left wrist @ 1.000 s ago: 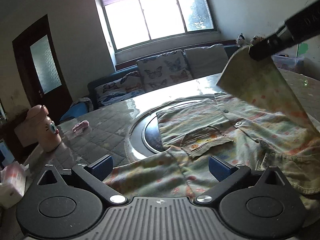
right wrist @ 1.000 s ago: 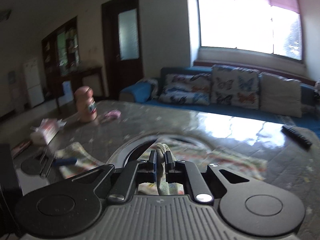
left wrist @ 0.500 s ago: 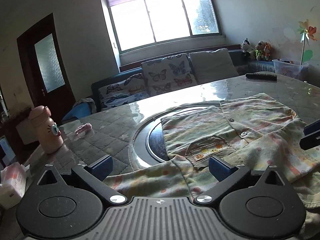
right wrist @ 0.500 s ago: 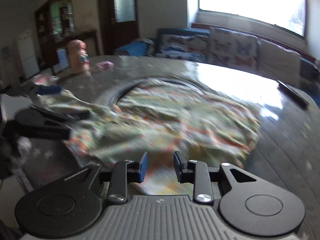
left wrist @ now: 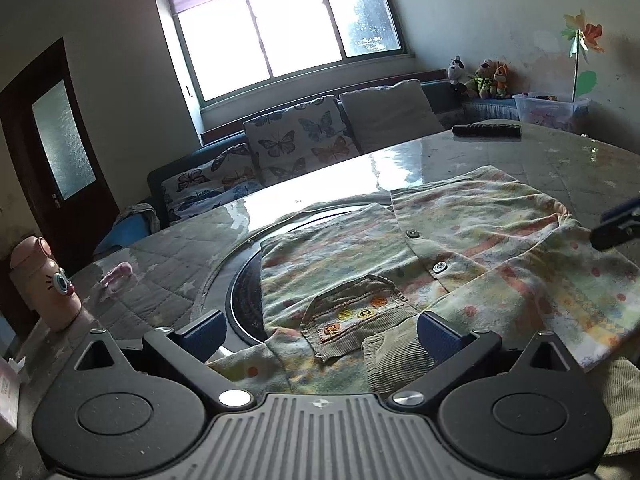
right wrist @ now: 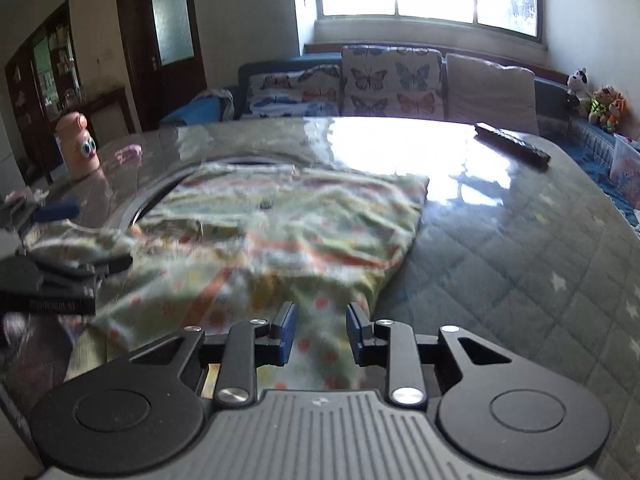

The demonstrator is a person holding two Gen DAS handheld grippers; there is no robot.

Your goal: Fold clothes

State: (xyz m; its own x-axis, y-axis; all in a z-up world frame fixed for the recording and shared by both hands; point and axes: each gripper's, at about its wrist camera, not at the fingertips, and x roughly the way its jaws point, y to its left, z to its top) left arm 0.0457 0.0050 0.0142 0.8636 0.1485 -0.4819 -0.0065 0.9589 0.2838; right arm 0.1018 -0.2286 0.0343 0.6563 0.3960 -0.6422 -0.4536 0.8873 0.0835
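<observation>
Presently, item 1: patterned shirt (left wrist: 460, 248), spread flat on desk (left wrist: 560, 160), partly over the round inset at desk centre; corduroy pocket (left wrist: 356, 320) faces up; one side folded over the front. Item 2: left gripper (left wrist: 320, 332), jaws wide, nothing pinched, shirt hem lying below & between them. Item 3: right gripper (right wrist: 320, 332), jaws narrow but apart, cloth seen under the gap, pads not pressing it. Misc.: pink bottle (left wrist: 44, 284) near desk's left edge; remote (left wrist: 486, 131) at far side, well apart from shirt; butterfly cushions (left wrist: 296, 140) on sofa behind.
</observation>
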